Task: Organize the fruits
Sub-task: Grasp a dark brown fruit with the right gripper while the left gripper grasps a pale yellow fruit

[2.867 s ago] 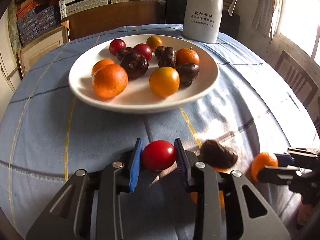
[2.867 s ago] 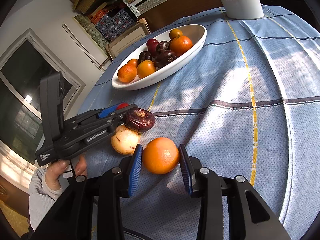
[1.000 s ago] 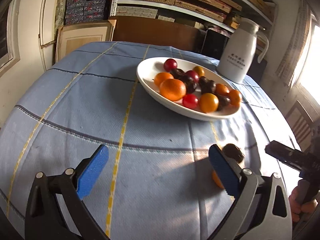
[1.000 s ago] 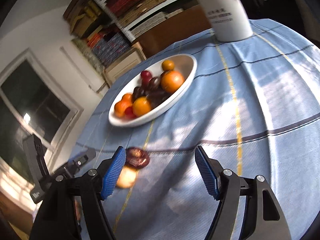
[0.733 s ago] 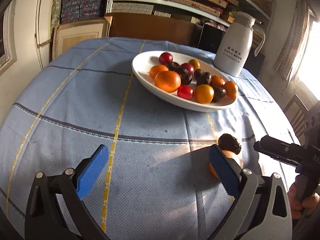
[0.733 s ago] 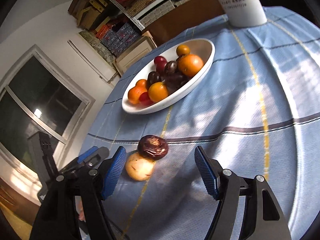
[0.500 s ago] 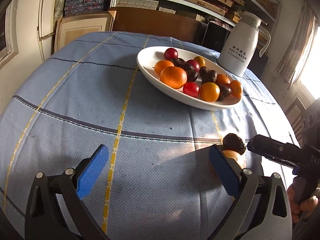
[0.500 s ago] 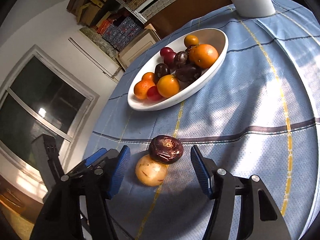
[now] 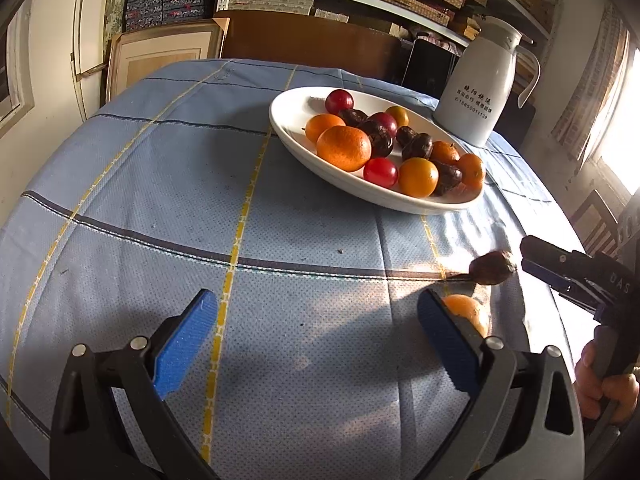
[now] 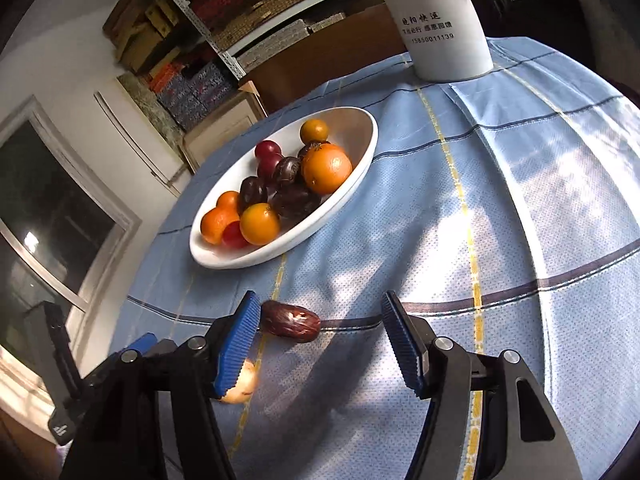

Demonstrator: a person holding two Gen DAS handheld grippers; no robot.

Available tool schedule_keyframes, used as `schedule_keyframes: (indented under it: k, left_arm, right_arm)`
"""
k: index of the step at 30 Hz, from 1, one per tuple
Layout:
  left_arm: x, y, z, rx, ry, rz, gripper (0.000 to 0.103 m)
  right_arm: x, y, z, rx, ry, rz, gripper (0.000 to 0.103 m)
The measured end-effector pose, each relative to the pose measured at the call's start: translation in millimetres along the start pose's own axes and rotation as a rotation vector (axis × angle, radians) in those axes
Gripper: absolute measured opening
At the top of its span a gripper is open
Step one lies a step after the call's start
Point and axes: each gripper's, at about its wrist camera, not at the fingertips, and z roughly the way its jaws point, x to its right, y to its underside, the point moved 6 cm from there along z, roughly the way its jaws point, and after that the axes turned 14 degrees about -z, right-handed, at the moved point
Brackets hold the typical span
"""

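A white oval plate (image 9: 296,136) (image 10: 360,156) holds several oranges, red tomatoes and dark wrinkled fruits. On the blue cloth lie a dark wrinkled fruit (image 10: 291,321) (image 9: 491,273) and a pale orange fruit (image 10: 242,385) (image 9: 466,311). My right gripper (image 10: 322,340) is open, low over the cloth, with the dark fruit between its jaws, close to the left pad. My left gripper (image 9: 320,340) is wide open and empty; the orange fruit lies just behind its right pad. The right gripper also shows in the left wrist view (image 9: 568,276).
A white jug (image 9: 478,96) (image 10: 436,20) stands behind the plate on the round table. Shelves with boxes and a wooden cabinet are behind. A chair back (image 9: 600,220) stands at the table's right. The table edge curves away on all sides.
Both grippers let go of their fruits, which now lie in the plate, and came back open. The right gripper has dropped lower and closer around the dark fruit.
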Motion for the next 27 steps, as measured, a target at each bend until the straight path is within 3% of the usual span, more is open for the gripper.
schedule_keyframes:
  k: [5,8,15,20,27]
  left_arm:
    - [1.1,0.6,0.4,-0.002,-0.002,0.004,0.098]
    - [0.2,1.9,3.2,-0.018,-0.007,0.001,0.098]
    - [-1.5,2.6,4.8,-0.027,-0.006,-0.005,0.098]
    - [-2.3,3.4,6.1,-0.033,-0.011,-0.007,0.098]
    - [-1.7,4.3,9.2,-0.043,-0.017,-0.002,0.098]
  right_arm:
    - [-21.9,-0.1,8.3,-0.025,0.085,-0.158,0.064]
    - [-36.1,1.7,12.4,-0.043,0.084,-0.221,0.064]
    - [-39.9,18.1,-3.1,-0.044,0.034,-0.242,0.063]
    - [-38.1,23.4,10.4,-0.111,0.024,-0.220,0.046]
    - [-50.3,21.9,22.3,-0.133,0.065,-0.283,0.044]
